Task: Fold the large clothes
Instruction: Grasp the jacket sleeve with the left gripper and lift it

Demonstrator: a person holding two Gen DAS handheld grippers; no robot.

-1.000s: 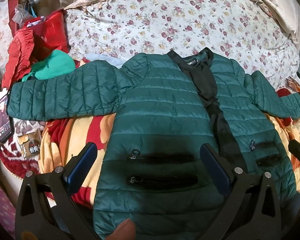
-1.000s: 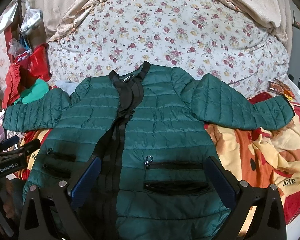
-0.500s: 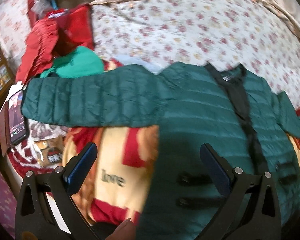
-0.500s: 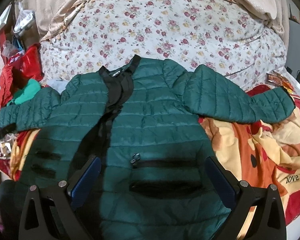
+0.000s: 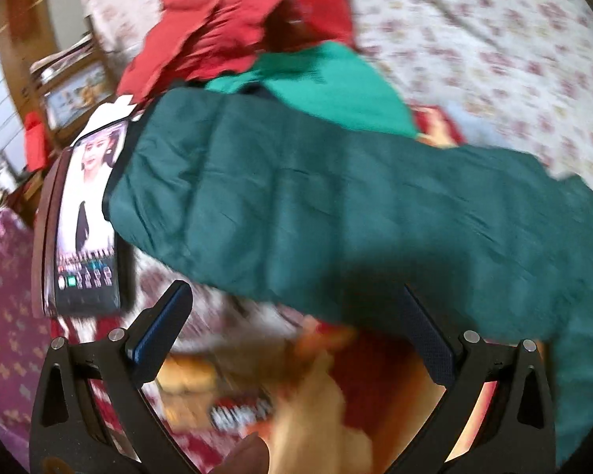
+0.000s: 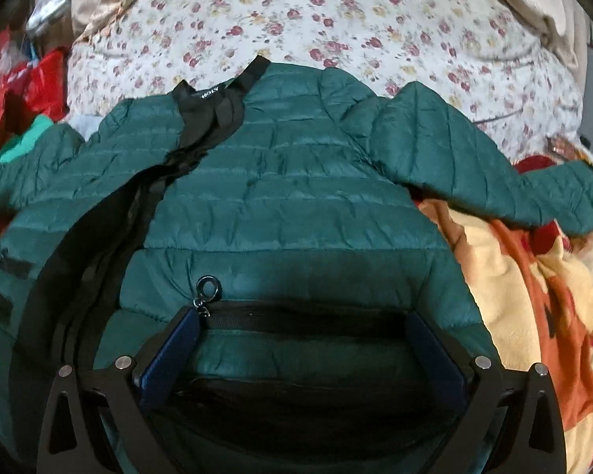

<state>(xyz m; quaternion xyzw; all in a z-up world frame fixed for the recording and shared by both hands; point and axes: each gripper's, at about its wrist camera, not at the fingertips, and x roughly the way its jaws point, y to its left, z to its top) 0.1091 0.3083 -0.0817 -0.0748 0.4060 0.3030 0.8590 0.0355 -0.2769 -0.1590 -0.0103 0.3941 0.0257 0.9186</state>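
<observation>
A: How do the two claws stand?

B: The left gripper has its jaws spread wide, nothing between them. Its blue pads hang over the blanket, just below the lower edge of the jacket sleeve. I cannot tell whether the right-hand pad touches the sleeve; the view is blurred.

A: And the other one?

B: The right gripper is also wide, holding nothing. It sits low over the front of the green puffer jacket, its fingers on either side of a black pocket zip, with the ring pull just above the left pad. Contact with the cloth I cannot judge.

A: Where does the jacket lie?

B: Spread flat, front up, on the bed. In the right wrist view its black collar points to 12 o'clock, one sleeve runs out to 3 o'clock over the orange and cream blanket, the other to 9 o'clock.

A: Any containers?

B: None that I can make out.

A: And around it?

B: A flowered bedspread fills 12 o'clock. In the left wrist view a phone with a lit screen lies at 9 o'clock, at the sleeve cuff. Red clothes are heaped at 11 o'clock, with a lighter green garment below them, next to the sleeve. A purple patterned cloth shows at 8 o'clock, wooden furniture at 10 o'clock.
</observation>
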